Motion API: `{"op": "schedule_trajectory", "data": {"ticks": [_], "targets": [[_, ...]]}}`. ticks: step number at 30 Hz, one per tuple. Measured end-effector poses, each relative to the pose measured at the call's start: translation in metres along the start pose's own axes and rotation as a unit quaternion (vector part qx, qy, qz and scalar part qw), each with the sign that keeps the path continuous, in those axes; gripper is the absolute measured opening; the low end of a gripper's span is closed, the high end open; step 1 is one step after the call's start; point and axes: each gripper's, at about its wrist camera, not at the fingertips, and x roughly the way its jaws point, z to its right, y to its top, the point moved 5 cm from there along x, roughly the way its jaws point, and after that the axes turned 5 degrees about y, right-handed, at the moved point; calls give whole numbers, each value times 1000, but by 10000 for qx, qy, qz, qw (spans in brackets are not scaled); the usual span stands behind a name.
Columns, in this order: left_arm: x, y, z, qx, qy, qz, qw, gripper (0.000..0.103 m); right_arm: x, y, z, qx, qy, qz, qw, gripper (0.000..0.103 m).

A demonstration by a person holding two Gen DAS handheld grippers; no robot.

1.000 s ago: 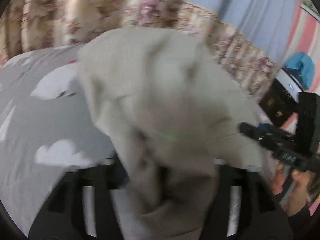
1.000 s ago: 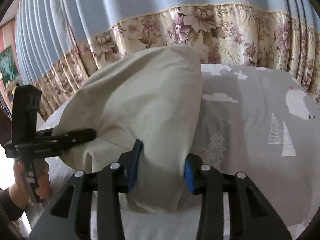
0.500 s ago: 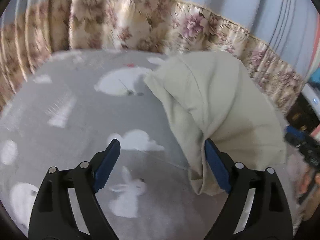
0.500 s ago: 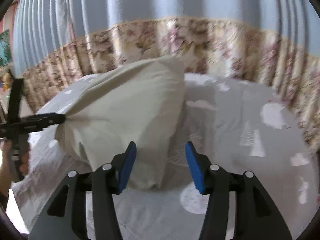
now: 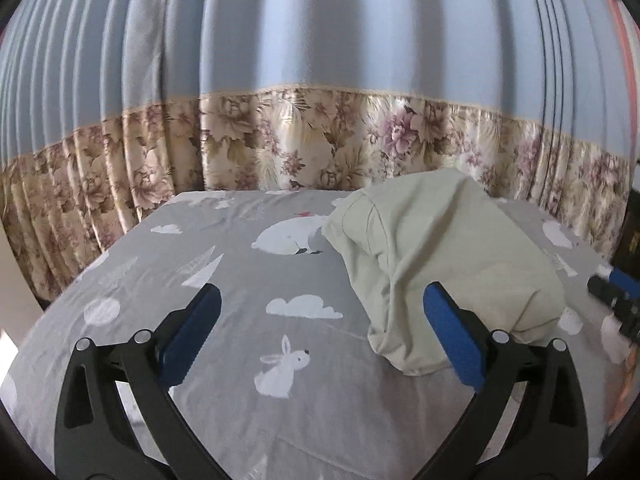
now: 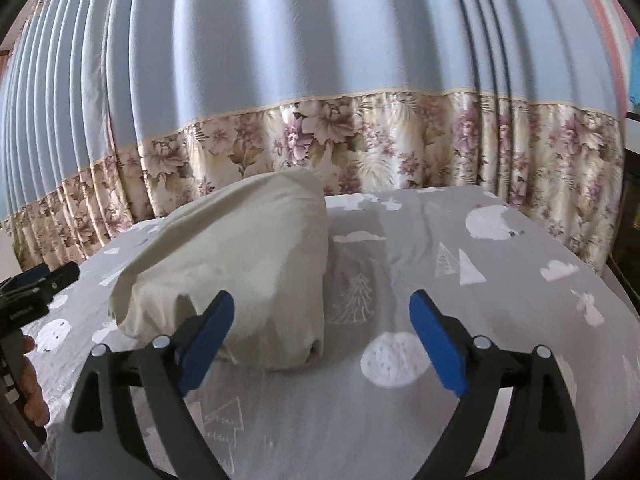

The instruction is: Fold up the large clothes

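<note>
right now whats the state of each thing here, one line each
cream garment: folded into a puffy bundle, lying loose on the bed, not gripped
left gripper: jaws wide, just been opening, nothing between them
right gripper: jaws wide, just been opening, nothing between them
grey bedsheet: spread flat
curtain: drawn closed

Cream garment [image 5: 448, 256] on a grey bedsheet [image 5: 240, 280] printed with white animals, blue curtain [image 5: 320, 28] with floral border
</note>
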Motion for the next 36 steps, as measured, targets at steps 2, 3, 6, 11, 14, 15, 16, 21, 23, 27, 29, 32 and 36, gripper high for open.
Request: {"op": "schedule_trajectory", "data": {"ticks": [2, 3, 6, 11, 14, 15, 16, 21, 23, 27, 29, 32, 36], "targets": [[-7, -5, -1, -178, -172, 54, 9997, 100, -11, 2, -3, -53, -90, 217, 9997, 100], [-10, -6, -2, -237, -201, 83, 9995, 100, -16, 2, -5, -94, -139, 289, 9994, 100], [-18, -8, -4, -180, 54, 310, 9993, 100, -24, -1, -9, -160, -178, 358, 9991, 101], [-22, -11, -2, 31, 321, 436, 9985, 100, -32, -2, -9, -172, -397, 443, 9981, 101], [-24, -17, 1, 128, 439, 505, 9977, 100, -32, -4, -8, -159, -438, 374, 9982, 101], [-24, -18, 3, 189, 462, 503, 9975, 100, -32, -4, -8, -151, -441, 385, 9982, 101], [-23, -19, 7, 304, 432, 438, 9976, 100, -32, -4, -8, -153, -445, 386, 9981, 101], [-25, -19, 12, 447, 432, 503, 9968, 100, -31, -5, -12, -297, -446, 334, 9980, 101], [-27, -19, 11, 415, 441, 542, 9967, 100, -31, -4, -15, -367, -462, 347, 9977, 101], [-26, -19, 7, 299, 418, 505, 9974, 100, -32, -4, -13, -370, -455, 367, 9976, 101], [-25, -20, 4, 208, 397, 475, 9979, 100, -32, -3, -13, -323, -442, 390, 9977, 101], [-25, -19, 2, 159, 391, 493, 9979, 100, -32, -4, -14, -272, -459, 362, 9979, 101], [-28, -19, 3, 191, 342, 581, 9975, 100, -34, -5, -15, -285, -472, 339, 9979, 101]]}}
